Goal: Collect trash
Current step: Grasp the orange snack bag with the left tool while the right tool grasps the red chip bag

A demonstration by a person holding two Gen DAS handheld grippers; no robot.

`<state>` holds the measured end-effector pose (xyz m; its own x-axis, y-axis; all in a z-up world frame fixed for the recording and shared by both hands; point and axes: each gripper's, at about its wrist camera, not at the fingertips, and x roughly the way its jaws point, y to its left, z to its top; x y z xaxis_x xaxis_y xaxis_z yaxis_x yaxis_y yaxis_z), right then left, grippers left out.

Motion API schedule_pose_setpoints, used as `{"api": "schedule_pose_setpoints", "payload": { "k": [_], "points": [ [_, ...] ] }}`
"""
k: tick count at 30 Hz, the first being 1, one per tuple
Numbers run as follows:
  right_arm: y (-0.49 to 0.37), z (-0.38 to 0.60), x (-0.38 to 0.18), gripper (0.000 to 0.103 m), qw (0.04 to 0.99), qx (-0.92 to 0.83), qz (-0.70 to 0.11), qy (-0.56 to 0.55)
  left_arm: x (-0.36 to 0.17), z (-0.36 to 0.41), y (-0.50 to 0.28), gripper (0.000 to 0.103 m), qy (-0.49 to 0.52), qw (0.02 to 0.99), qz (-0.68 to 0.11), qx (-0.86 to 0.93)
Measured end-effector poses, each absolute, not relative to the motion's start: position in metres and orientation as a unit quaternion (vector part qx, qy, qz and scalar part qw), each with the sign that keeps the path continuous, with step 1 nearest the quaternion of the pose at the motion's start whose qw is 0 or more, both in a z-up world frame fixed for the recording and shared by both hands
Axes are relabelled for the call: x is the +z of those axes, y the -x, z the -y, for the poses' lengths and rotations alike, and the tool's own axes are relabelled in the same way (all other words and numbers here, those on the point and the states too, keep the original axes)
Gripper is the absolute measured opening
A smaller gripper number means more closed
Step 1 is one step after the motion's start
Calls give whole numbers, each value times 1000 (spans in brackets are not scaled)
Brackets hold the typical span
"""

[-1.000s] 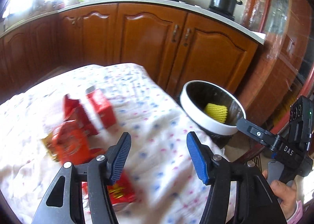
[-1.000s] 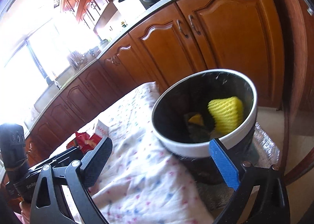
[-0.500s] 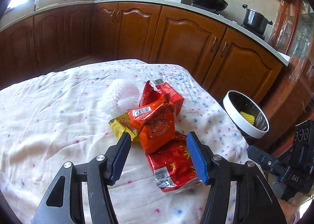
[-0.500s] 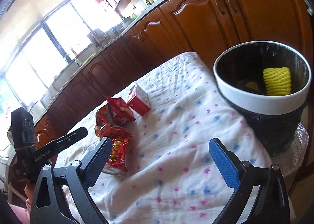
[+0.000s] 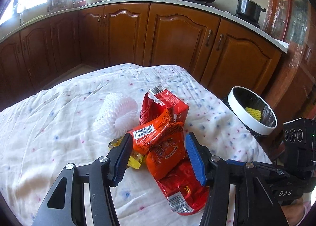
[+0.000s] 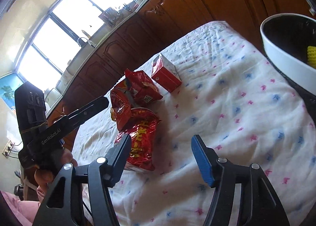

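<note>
Several wrappers lie heaped on the cloth-covered counter (image 5: 59,127), just ahead of the left gripper (image 5: 157,158). Its jaws are spread wide w/ nothing held, and in the left wrist view they straddle the orange snack bag (image 5: 164,147), which sits on top of the pile, prob. the next pick. Whether the pads already touch the bag, can't tell. Under it, nearer the gripper, lies a shiny red wrapper (image 5: 183,188); beyond it stands a torn red carton (image 5: 167,105), and off to the gripper's left a white foam fruit net (image 5: 116,117) and a bit of yellow wrapper (image 5: 134,158).

The right gripper (image 6: 161,156) is also spread and empty, hovering over bare cloth w/ the red wrapper (image 6: 140,139) by its left finger. It looks parked, out of the left one's way.

The bin (image 5: 250,115) stands off the counter's edge, ahead and to the right of the left gripper, mouth open, w/ a yellow foam net (image 5: 253,113) already inside. Keeping it that close means a short carry per item.

Judgement: closing on the top bag first avoids dragging the pile; crinkly film may slip, so bite well into the bag.
</note>
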<state>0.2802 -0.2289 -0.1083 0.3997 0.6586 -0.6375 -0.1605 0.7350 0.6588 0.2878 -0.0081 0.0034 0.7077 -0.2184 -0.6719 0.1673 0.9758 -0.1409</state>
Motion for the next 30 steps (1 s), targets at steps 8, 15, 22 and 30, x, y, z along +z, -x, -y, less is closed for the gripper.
{"api": "schedule_pose_setpoints", "payload": {
  "k": [8, 15, 22, 30],
  "points": [
    [-294, 216, -130, 53, 760, 288, -509, -283, -12, 12, -310, 8, 11, 914, -385, -126],
    [-300, 209, -132, 39, 740, 315, -510, -305, 3, 3, -287, 3, 24, 927, -357, -113],
    [-296, 193, -128, 38, 730, 340, -512, -298, 17, -29, -236, 3, 53, 937, -335, -82],
    [-284, 179, -110, 26, 754, 341, -492, -269, -19, -46, -216, 3, 62, 908, -411, -55]
  ]
}}
